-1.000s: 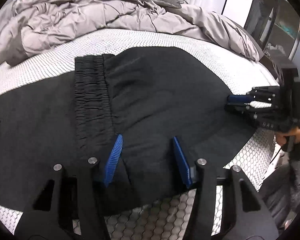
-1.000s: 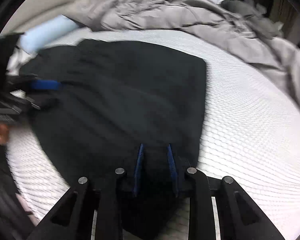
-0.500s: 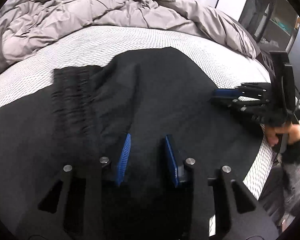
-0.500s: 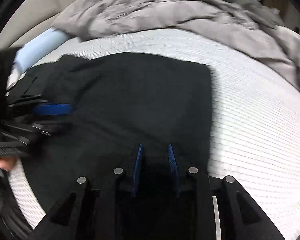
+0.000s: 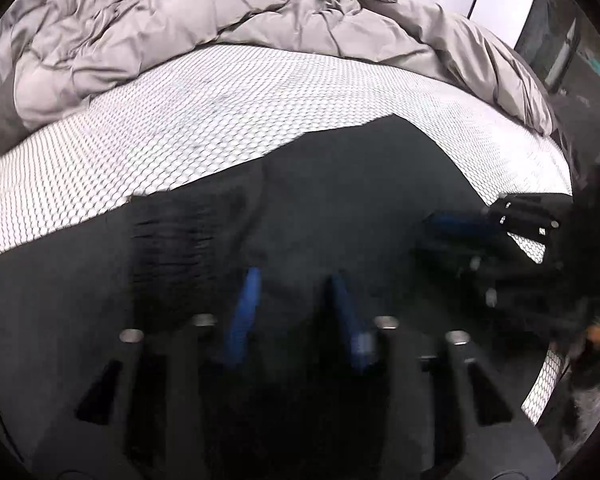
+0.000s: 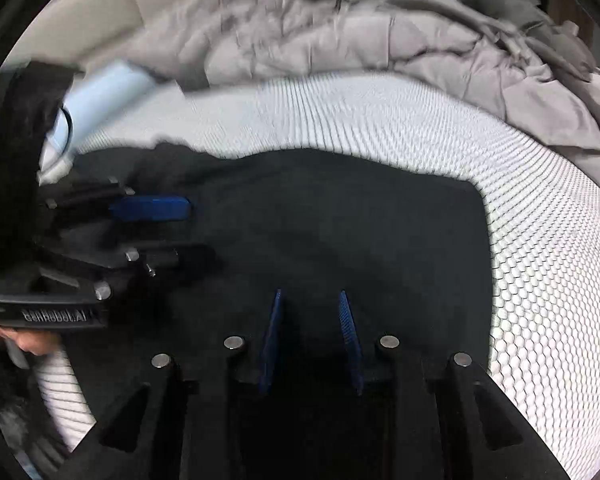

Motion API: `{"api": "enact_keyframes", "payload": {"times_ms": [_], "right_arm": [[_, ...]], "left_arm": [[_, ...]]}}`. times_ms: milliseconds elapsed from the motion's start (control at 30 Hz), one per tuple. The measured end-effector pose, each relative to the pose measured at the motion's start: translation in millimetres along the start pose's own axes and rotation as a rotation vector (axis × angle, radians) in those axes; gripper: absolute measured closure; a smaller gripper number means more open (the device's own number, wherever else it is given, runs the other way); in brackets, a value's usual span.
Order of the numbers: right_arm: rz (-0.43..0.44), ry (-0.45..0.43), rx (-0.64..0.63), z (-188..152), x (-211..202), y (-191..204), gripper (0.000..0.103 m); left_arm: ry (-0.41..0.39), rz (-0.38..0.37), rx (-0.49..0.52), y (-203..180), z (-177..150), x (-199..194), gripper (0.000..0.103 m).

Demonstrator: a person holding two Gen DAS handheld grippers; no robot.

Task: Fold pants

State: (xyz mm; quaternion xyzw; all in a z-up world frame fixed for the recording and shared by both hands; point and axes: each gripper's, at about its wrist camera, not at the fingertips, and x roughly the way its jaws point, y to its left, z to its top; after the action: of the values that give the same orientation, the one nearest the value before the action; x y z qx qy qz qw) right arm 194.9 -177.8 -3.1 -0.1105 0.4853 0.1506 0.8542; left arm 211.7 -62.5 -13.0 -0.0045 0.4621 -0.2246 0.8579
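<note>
1. The black pants [image 5: 340, 200] lie flat on the bed [image 5: 220, 112], below the grey duvet [image 5: 220, 12]; their long axis runs sideways, with the ribbed waistband [image 5: 172, 232] toward the left.
2. The left claw [image 5: 294, 312] has its jaws narrowly apart, with pants cloth between them.
3. The right claw [image 6: 310, 340] likewise pinches pants fabric at the near edge.
</note>
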Motion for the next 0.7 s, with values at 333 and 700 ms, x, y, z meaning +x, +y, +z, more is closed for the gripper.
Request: {"api": "enact_keyframes", "payload": {"times_ms": [333, 700], "right_arm": [[-0.127, -0.064, 0.159, -27, -39, -57, 0.073], [-0.044, -0.002, 0.033, 33, 25, -1, 0.066]], "left_arm": [[-0.113, 0.005, 0.012, -11, -2, -55, 0.077], [-0.001, -0.032, -0.053, 26, 29, 17, 0.083]]}}
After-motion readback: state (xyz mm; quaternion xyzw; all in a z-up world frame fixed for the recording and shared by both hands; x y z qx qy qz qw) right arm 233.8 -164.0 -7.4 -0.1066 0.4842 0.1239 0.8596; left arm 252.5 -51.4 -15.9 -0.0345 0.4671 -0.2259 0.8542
